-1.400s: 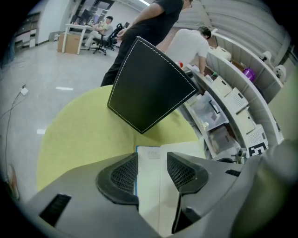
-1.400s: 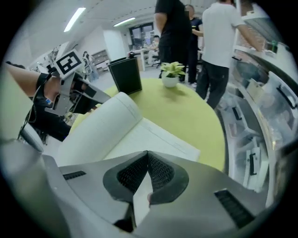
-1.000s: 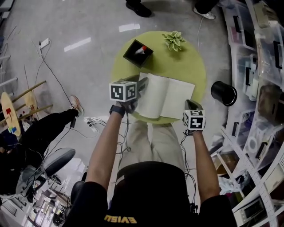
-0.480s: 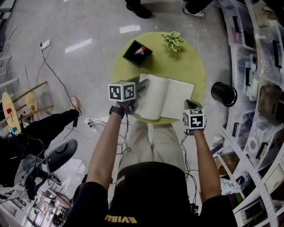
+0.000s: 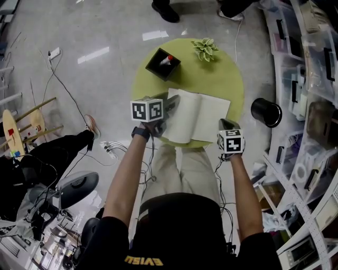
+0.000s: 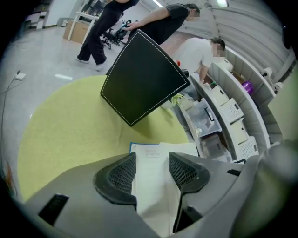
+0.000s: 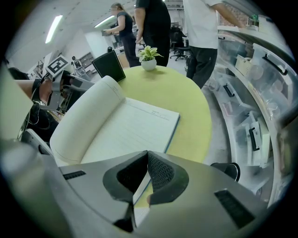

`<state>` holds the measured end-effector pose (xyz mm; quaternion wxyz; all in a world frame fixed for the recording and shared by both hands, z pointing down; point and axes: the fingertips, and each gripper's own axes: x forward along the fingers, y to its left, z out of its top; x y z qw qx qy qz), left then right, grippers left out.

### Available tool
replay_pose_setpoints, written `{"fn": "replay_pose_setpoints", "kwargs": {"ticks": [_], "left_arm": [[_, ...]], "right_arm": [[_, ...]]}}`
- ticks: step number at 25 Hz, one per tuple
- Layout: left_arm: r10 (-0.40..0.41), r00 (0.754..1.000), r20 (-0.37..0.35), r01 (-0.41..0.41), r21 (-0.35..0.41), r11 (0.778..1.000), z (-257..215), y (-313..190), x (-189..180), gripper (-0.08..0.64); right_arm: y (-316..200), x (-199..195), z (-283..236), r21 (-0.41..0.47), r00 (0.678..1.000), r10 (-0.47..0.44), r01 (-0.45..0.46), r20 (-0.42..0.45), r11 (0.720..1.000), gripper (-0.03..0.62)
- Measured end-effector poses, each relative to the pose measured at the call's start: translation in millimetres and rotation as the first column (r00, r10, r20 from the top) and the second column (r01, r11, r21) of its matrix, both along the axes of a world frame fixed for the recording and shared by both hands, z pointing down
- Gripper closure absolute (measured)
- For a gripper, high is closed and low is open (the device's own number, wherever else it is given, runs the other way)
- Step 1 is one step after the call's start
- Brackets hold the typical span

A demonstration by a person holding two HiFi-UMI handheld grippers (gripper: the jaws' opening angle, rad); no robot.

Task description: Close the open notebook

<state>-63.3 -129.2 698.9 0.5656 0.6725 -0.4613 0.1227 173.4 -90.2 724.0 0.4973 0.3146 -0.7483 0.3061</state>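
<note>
Hardly anything on the tabletop (image 5: 224, 74) has shifted since a second ago. Both grippers sit where they were at the near edge of the notebook (image 5: 203, 113), and only the office chair (image 5: 76, 185) on the floor at lower left has swung round a little.

Nearest the person, the right gripper (image 7: 147, 155) is clenched on the notebook's near right corner. Its pads meet, with the edge of the right-hand page and the blue cover caught between them. The left gripper (image 6: 152, 158) is at the notebook's left side with its jaws apart. White lined paper shows in the gap, and neither pad appears to press on it.

The notebook lies open on the near half of the round yellow-green tabletop. Its left-hand pages bulge up in a rounded hump, while the right-hand pages lie flat.

Beyond it, towards the far left of the tabletop and apart from the notebook, stands a black box (image 5: 163, 62) with a small red-topped thing inside. A small potted plant (image 5: 207, 48) sits at the far edge.

Off the tabletop to the right, a black round bin (image 5: 265, 111) stands on the floor beside shelves (image 5: 311, 68) of clear plastic boxes. Past the far edge, the shoes (image 5: 165, 9) of people standing there show.
</note>
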Motion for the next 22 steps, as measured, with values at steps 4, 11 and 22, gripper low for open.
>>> {"fn": "replay_pose_setpoints", "kwargs": {"ticks": [4,11,22], "left_arm": [[0.001,1.000,-0.022,-0.001,0.009,1.000,-2.6,-2.1,7.0,0.325],[-0.005,0.999,-0.041,0.005,0.011,1.000,-3.8,-1.7,9.8,0.325],[-0.009,0.998,-0.066,0.010,0.009,1.000,-5.3,-3.7,18.0,0.324]], "right_arm": [[-0.1,0.1,0.1,0.003,1.000,-0.002,0.002,0.000,1.000,0.591],[0.9,-0.7,0.8,0.006,1.000,0.002,-0.002,0.005,1.000,0.591],[-0.6,-0.2,1.5,0.001,1.000,0.005,-0.005,-0.001,1.000,0.591]]}}
